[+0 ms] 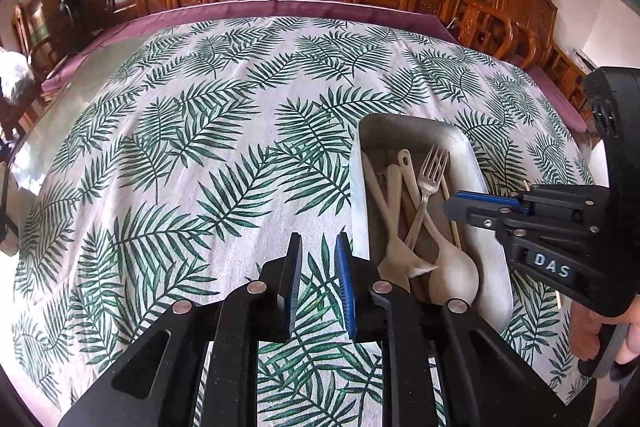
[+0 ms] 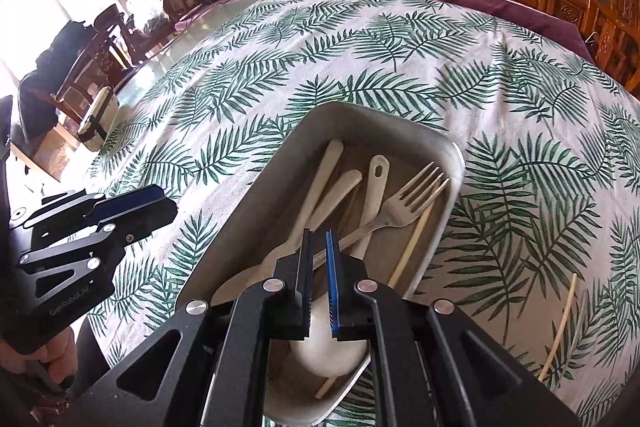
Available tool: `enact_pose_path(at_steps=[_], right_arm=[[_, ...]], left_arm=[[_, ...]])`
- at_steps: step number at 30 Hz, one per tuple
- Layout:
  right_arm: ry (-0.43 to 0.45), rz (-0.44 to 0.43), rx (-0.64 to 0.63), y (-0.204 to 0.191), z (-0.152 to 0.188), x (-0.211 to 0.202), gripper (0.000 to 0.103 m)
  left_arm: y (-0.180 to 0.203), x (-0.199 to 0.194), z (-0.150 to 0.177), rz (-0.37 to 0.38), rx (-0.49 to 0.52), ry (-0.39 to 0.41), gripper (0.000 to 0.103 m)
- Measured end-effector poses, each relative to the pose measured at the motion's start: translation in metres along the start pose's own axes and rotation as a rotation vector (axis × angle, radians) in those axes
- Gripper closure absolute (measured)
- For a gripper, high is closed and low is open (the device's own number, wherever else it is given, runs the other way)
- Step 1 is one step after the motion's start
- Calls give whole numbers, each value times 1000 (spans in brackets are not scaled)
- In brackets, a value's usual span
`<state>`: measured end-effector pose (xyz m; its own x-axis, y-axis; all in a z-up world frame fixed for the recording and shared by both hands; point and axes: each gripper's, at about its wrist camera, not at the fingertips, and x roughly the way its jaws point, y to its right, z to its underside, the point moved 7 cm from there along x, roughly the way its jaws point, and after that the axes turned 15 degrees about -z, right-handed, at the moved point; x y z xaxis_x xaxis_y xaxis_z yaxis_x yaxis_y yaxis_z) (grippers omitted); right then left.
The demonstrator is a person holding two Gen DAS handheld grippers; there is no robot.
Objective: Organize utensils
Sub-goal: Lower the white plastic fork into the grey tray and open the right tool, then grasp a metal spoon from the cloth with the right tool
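One thin, light, stiff chopstick (image 2: 559,327) lies on the counter (image 2: 280,67) beside the metal tray (image 2: 454,163), best pinched mid-shaft, while the right hand-held gripper (image 2: 319,281) and left hand-held gripper (image 1: 319,287) hover released, grasping nothing.

metal tray (image 2: 452,163) holds a steel fork (image 2: 416,195), cream spoons (image 2: 376,183) and 1 chopstick (image 2: 416,231); another chopstick (image 2: 560,327) lies outside.

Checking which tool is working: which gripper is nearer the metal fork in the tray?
Right. The right gripper hangs over the tray, just above the fork. The left gripper sits beside the tray.
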<state>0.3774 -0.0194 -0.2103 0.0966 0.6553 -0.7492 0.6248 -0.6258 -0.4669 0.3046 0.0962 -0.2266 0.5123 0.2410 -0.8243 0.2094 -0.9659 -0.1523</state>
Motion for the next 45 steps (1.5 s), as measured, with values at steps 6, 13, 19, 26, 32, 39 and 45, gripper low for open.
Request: enact_pose_path(at_steps=[6, 13, 19, 26, 32, 39, 45], right_arm=[[30, 49, -19, 25, 15, -44, 95], [5, 160, 34, 93, 47, -88, 95], [-16, 216, 83, 137, 72, -106, 86], [-37, 222, 114, 157, 93, -108, 80], [-50, 201, 146, 165, 104, -104, 76], [-82, 200, 177, 174, 109, -95, 76], [-119, 211, 165, 179, 111, -94, 96]], left_arm=[[14, -3, 3, 15, 2, 4, 79], [45, -8, 6, 36, -6, 12, 67], [82, -15, 6, 55, 11, 17, 51], [119, -25, 2, 67, 41, 37, 32], [144, -29, 5, 78, 57, 31, 28], [170, -33, 6, 92, 81, 35, 28], [190, -35, 5, 105, 94, 35, 28]])
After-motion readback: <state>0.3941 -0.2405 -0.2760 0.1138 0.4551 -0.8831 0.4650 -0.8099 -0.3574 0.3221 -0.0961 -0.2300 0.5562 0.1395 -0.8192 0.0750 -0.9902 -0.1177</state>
